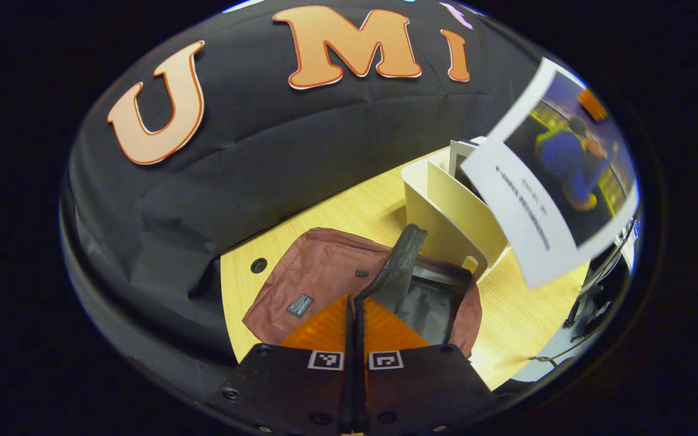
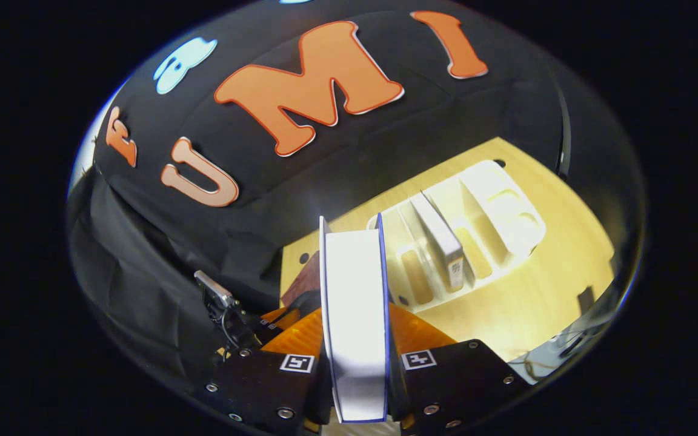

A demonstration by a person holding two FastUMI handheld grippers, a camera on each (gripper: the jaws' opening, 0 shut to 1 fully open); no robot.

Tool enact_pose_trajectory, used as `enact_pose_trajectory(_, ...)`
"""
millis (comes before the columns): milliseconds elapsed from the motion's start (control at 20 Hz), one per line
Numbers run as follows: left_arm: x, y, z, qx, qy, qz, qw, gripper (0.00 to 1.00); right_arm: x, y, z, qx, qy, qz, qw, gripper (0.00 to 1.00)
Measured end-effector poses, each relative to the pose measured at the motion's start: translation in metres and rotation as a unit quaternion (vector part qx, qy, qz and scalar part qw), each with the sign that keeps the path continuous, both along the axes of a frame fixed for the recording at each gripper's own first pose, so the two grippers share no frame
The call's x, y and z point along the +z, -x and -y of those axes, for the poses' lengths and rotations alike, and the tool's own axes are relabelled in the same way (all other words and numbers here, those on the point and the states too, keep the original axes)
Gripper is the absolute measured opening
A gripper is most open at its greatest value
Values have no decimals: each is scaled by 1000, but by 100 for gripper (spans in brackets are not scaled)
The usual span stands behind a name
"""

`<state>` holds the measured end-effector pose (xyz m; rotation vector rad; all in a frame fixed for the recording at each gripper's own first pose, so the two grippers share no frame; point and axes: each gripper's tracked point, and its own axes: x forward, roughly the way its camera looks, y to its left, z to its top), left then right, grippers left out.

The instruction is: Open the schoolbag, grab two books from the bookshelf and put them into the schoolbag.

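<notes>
Maroon fabric of the schoolbag (image 1: 319, 275) is lying flat on the wooden tabletop (image 1: 518, 315) in the left gripper view, near the edge by the booth wall, its dark lining exposed. The left hand-held gripper (image 1: 356, 303) is pinching the bag's zippered flap (image 1: 398, 260) between closed fingers and lifting it, so the mouth is gaping toward the cream bookshelf (image 1: 446, 212) standing just beside the bag. A book (image 1: 558, 181) with a picture cover is hanging in the air above the bookshelf, toward the tabletop's far side.

In the right gripper view, the right hand-held gripper (image 2: 356, 357) is clamping that book (image 2: 355, 315), page edges facing the camera, with both fingers pressing its covers. Beyond it, a second book (image 2: 443, 239) is leaning in a slot of the bookshelf (image 2: 506, 218), and a corner of the schoolbag (image 2: 303, 281) is showing just beside the held book.

Judging from this, the first book is being carried to the bag. The next move calls for lowering it edge-first into the held-open mouth, releasing it, then going for the second book.
</notes>
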<state>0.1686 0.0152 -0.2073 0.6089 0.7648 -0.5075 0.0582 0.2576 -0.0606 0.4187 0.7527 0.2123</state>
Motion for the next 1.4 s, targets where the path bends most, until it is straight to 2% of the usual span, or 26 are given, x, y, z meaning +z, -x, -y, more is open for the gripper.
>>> enact_pose_trajectory(200, 9, 3, 7, -17, -6, 11, 1000, 1, -66, 7, 5, -36, -92, -12, 995, 37)
enact_pose_trajectory(350, 13, 5, 11, -23, -7, 17, 1000, 1, -120, 3, -5, -62, -170, -31, 983, 37)
enact_pose_trajectory(450, 15, 11, 14, -27, -4, 17, 999, 1, -149, -4, -14, -75, -198, -43, 976, 38)
enact_pose_trajectory(650, 19, 20, 18, -38, -8, 22, 999, 1, -184, -20, -41, -69, -219, -63, 971, 37)
enact_pose_trajectory(850, 23, 24, 19, -42, -13, 26, 999, 1, -202, -41, -66, -56, -215, -65, 973, 37)
enact_pose_trajectory(1100, 23, 33, 26, -59, -22, 32, 998, 1, -218, -77, -87, -74, -222, -57, 971, 37)
enact_pose_trajectory(1400, 20, 36, 30, -57, -21, 26, 998, 1, -239, -95, -109, -81, -205, -56, 974, 37)
